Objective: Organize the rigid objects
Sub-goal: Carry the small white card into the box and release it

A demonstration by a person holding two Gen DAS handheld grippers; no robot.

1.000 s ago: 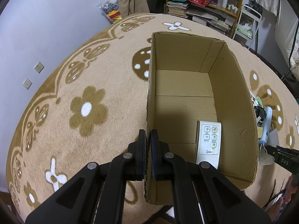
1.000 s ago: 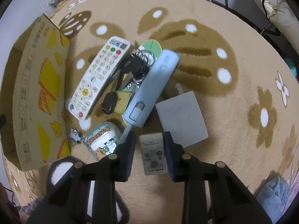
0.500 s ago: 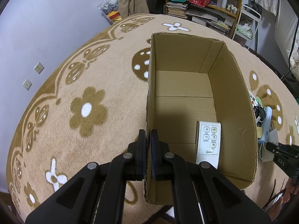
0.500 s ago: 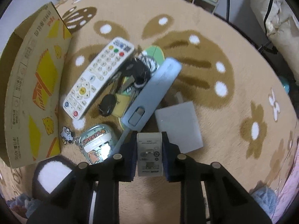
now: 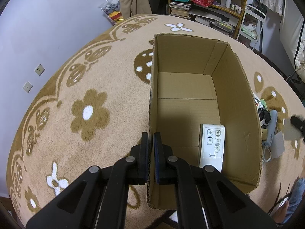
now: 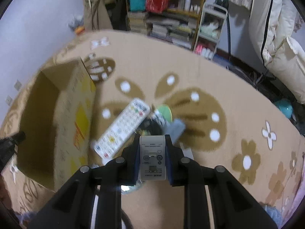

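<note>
- Left gripper (image 5: pixel 151 153), at the bottom centre of the left wrist view, is clamped on the near left wall of the box (image 5: pixel 247 126), one finger outside and one inside.
- Inside the box, a white remote (image 5: pixel 212 145) lies flat on the floor near the right wall, in the lower right of the frame.
- Beyond the box's right wall, at the right edge, a blue case (image 5: pixel 271 127) and a white card (image 5: pixel 277 147) lie on the carpet (image 5: pixel 91 87), a tan pile with brown flowers and white dots.
- A lilac wall with two sockets (image 5: pixel 33 78) fills the upper left; shelves (image 5: pixel 213 5) with books and bottles stand at the top.
- Right gripper (image 6: pixel 152 157), bottom centre of the right wrist view, has just been closing and now clamps a small white device (image 6: pixel 152 158) label side up, lifted off the carpet (image 6: pixel 238 99).
- Above it in the frame, a long remote (image 6: pixel 122 127) lies slanted beside the blurred blue case (image 6: pixel 177 128) and a green disc (image 6: pixel 164 110).
- The box (image 6: pixel 76 118) sits at the left, printed with yellow; shelves (image 6: pixel 171 15) and pale cushions (image 6: pixel 280 43) line the top and right.
</note>
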